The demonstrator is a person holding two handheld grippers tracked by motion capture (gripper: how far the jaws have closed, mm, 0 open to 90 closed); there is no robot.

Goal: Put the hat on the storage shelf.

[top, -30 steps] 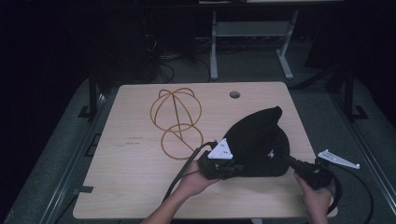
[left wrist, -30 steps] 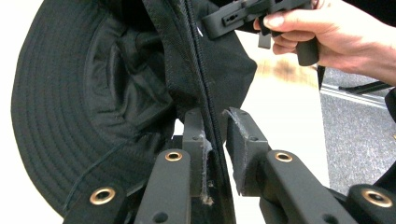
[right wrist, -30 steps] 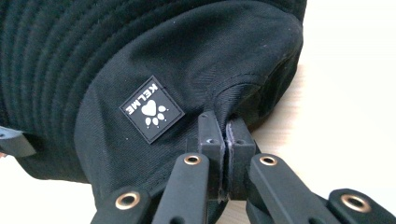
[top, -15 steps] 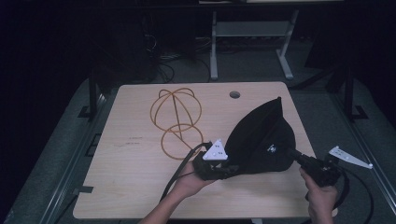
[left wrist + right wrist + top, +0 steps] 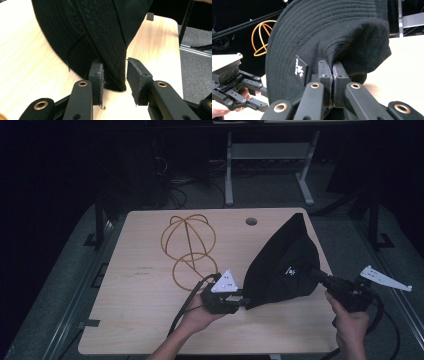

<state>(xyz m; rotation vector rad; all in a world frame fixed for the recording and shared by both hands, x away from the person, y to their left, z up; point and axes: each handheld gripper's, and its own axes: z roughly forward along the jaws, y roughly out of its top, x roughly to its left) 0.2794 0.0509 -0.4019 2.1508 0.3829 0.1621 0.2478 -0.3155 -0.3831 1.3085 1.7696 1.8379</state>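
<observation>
A light wooden table (image 5: 150, 320) with a round hole (image 5: 251, 221) stands on a grey floor (image 5: 65, 285) in a dim room; behind it, a white-legged desk frame (image 5: 270, 165) and cables (image 5: 170, 180) fade into darkness

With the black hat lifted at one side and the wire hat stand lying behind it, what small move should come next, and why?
Probably draw the left gripper back off the brim. Its fingers have just been opening, and a gap shows beside the brim hanging between them. The right gripper is shut on the hat and holds it up off the table, so it could then carry it to the orange wire stand.
</observation>
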